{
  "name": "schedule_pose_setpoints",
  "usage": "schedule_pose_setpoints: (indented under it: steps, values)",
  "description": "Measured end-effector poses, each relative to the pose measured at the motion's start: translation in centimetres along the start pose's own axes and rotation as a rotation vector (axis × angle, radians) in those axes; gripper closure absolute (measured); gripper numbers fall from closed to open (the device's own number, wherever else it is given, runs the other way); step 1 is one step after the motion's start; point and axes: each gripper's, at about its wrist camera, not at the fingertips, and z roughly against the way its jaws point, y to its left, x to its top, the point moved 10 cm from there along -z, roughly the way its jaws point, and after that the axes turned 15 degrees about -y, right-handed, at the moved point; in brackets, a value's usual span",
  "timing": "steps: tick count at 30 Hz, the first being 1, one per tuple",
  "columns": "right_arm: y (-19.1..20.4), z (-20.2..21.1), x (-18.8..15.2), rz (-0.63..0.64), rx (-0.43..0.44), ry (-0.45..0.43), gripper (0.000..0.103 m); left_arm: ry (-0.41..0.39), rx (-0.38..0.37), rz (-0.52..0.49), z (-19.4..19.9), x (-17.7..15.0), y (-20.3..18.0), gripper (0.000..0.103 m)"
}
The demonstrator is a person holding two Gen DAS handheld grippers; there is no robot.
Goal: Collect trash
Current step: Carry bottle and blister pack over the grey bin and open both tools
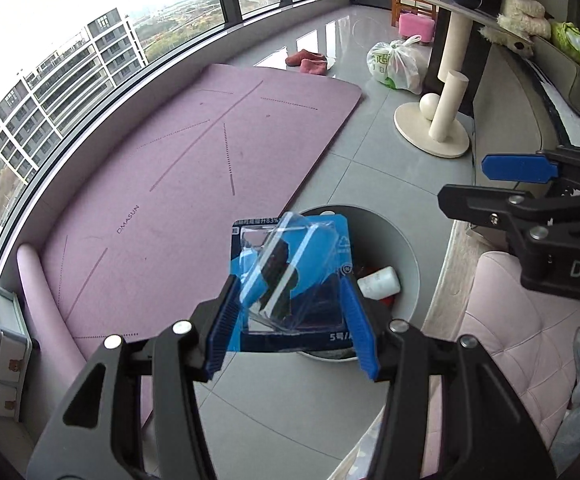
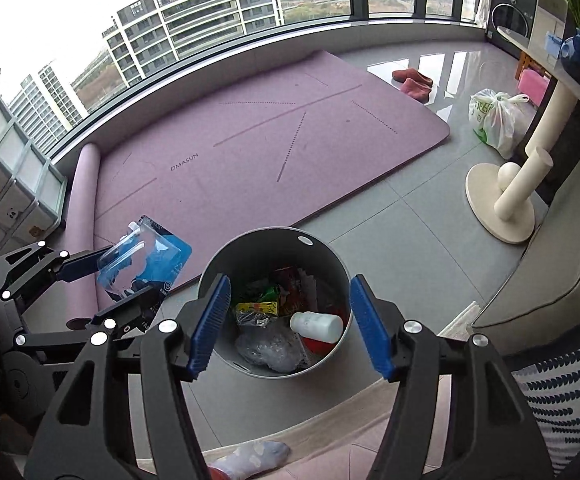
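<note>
My left gripper (image 1: 292, 324) is shut on a blue card-and-clear-plastic blister pack (image 1: 290, 276), held in the air just left of a round grey trash bin (image 1: 402, 240). In the right wrist view the pack (image 2: 145, 260) sits in the left gripper (image 2: 119, 282) beside the bin (image 2: 265, 240). The bin holds a white bottle (image 2: 316, 326), clear plastic wrap (image 2: 269, 350) and colourful wrappers (image 2: 263, 298). My right gripper (image 2: 290, 326) is open and empty, above the bin's near side. It also shows in the left wrist view (image 1: 466, 184).
A purple yoga mat (image 2: 257, 148) covers the floor by the window. A white cat-tree base (image 2: 502, 200), a tied plastic bag (image 2: 494, 122), red slippers (image 2: 412, 80) and a grey sofa (image 2: 562, 264) lie to the right. A pink cushion (image 1: 522, 320) is near.
</note>
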Motion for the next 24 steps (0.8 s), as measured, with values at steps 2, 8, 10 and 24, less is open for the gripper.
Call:
schedule_pose_setpoints:
  steps: [2,8,10,24]
  values:
    - [-0.2,0.3,-0.6,-0.001,-0.006,0.014,0.043,-0.003,-0.003,0.004,-0.3,0.0,-0.1,0.052]
    - [-0.8,1.1,-1.9,-0.022,-0.027,0.044,0.043,-0.014,-0.019,0.009,-0.9,0.5,-0.7,0.051]
    - [-0.9,1.5,-2.2,-0.030,-0.033,0.047,0.043,-0.020,-0.025,0.002,-1.1,0.7,-1.0,0.051]
    - [-2.9,3.8,-3.7,-0.102,-0.095,0.037,0.043,-0.033,-0.038,-0.027,-2.5,1.9,-2.6,0.026]
